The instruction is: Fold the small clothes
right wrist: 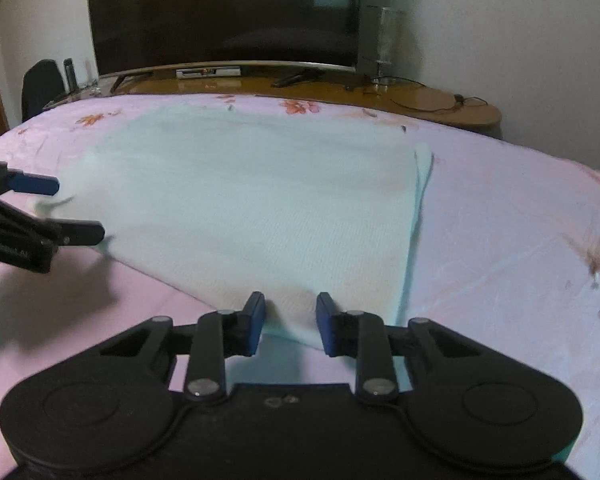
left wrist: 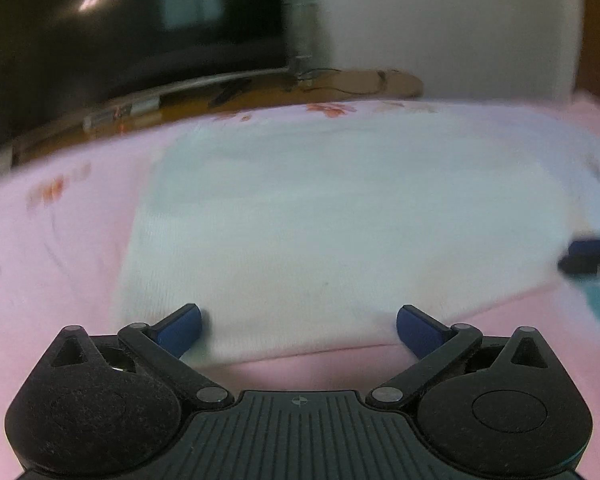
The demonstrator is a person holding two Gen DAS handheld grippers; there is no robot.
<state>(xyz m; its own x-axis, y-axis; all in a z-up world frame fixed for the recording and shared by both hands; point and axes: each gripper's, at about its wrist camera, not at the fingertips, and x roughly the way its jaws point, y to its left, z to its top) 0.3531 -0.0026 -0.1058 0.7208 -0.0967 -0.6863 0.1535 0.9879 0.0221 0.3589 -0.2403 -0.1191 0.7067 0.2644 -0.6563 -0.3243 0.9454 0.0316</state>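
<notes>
A pale mint-white cloth lies spread flat on the pink floral bedsheet; it also shows in the left wrist view. My left gripper is wide open at the cloth's near edge, and the cloth lies between its blue fingertips. It shows from the side in the right wrist view, at the cloth's left corner. My right gripper is partly open, its pads standing either side of a small ridge at the cloth's near corner. It shows blurred at the right edge of the left wrist view.
A large dark TV stands on a wooden cabinet beyond the bed. A glass vase, cables and a remote lie on the cabinet. A dark chair stands at the far left.
</notes>
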